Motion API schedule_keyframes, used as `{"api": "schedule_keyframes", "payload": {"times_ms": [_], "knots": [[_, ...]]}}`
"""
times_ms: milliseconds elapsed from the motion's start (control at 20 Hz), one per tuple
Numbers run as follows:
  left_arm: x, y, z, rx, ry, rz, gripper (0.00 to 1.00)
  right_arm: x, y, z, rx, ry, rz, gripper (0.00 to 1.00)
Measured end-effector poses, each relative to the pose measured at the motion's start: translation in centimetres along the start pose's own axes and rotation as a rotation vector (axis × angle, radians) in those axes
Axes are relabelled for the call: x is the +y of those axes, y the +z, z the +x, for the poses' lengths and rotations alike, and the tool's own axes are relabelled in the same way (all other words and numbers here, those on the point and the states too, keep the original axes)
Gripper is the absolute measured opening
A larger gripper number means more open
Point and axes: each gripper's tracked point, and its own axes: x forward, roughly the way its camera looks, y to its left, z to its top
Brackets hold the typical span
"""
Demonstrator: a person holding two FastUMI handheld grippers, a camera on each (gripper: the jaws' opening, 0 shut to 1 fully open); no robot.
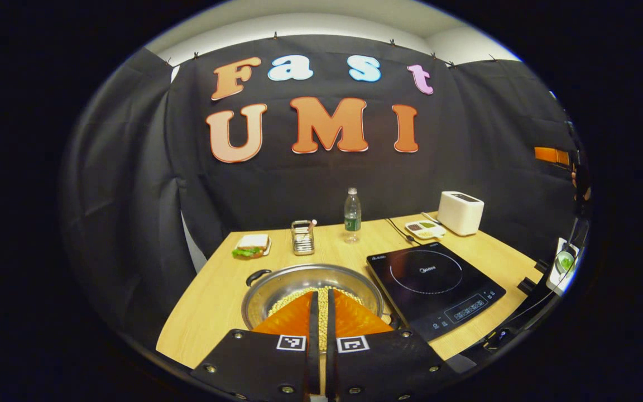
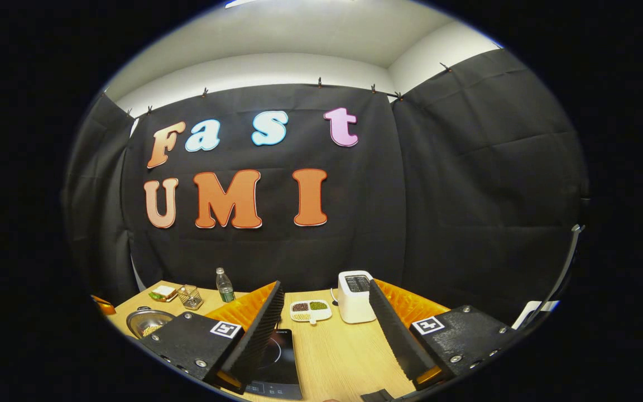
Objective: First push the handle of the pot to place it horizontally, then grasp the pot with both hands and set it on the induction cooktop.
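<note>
Table (image 1: 215, 290): pot (image 1: 310, 285) just ahead of clenched left tongs (image 1: 321, 312) (poised for handle (image 1: 257, 275)); right tongs (image 2: 327, 329) released, raised over cooktop (image 2: 277, 357).

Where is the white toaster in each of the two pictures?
Left gripper view: the white toaster stands at the table's far right corner, behind the induction cooktop.
Right gripper view: the toaster sits low in the middle, between the open jaws.
Shared landmark: the divided dish of beans lies just left of it.
</note>
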Motion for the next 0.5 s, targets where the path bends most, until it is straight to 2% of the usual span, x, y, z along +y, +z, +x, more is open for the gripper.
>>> {"api": "schedule_keyframes", "payload": {"times_ms": [200,250,300,500], "knots": [[-1.6,-3.3,0.7,0.087,-0.048,-0.022,0.06,0.1,-0.1,0.1,0.003,0.003,-0.003,0.95],[-1.9,-4.2,0.9,0.104,-0.052,-0.026,0.06,0.1,-0.1,0.1,0.004,0.004,-0.003,1.00],[-2.2,-5.2,0.8,0.124,-0.059,-0.028,0.06,0.1,-0.1,0.1,0.005,0.004,-0.003,0.95],[-3.7,-8.5,1.4,0.208,-0.094,-0.060,0.06,0.1,-0.4,0.2,0.011,0.004,0.000,0.95]]}}
